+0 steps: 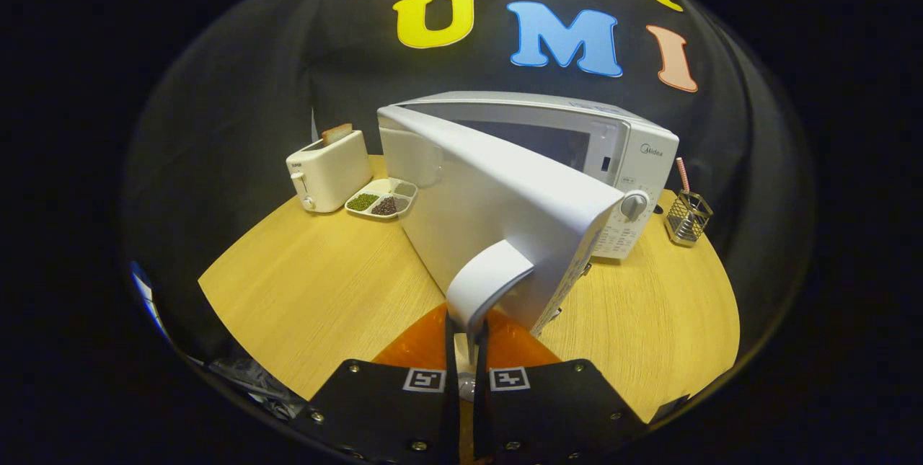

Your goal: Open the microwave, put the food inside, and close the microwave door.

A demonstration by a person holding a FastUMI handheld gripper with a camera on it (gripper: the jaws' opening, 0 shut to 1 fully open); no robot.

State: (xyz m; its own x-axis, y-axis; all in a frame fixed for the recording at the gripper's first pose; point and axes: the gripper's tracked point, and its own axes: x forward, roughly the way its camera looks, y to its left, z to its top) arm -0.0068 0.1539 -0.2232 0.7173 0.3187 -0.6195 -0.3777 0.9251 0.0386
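Round light-wood table (317, 285) carries everything; its front and right rim are seen close to the gripper, with bare wood to the left of the door and a narrower strip to the right.

White microwave oven with dark window and round dial (620, 162) stands at the back of the table. Its white door (497, 213) is swung well out toward the camera, so the opening step is judged under way or nearly done; whether it is fully open cannot be told.

White curved door handle (487, 281) is gripped: black two-finger gripper (465, 339) is nearly closed, both fingers pressed on the handle's lower end.

An orange surface (425, 342) shows just beneath the fingers; what it is cannot be told.

White two-slot toaster with a bread slice (329, 169) sits left of the microwave, well apart from the door's swing.

White divided tray of dark and green food (382, 198) lies between toaster and door, near the hinge side. Judged: loading and closing are not yet done.

Wire mesh holder with a pink straw (689, 216) stands to the right of the microwave, by the table edge.
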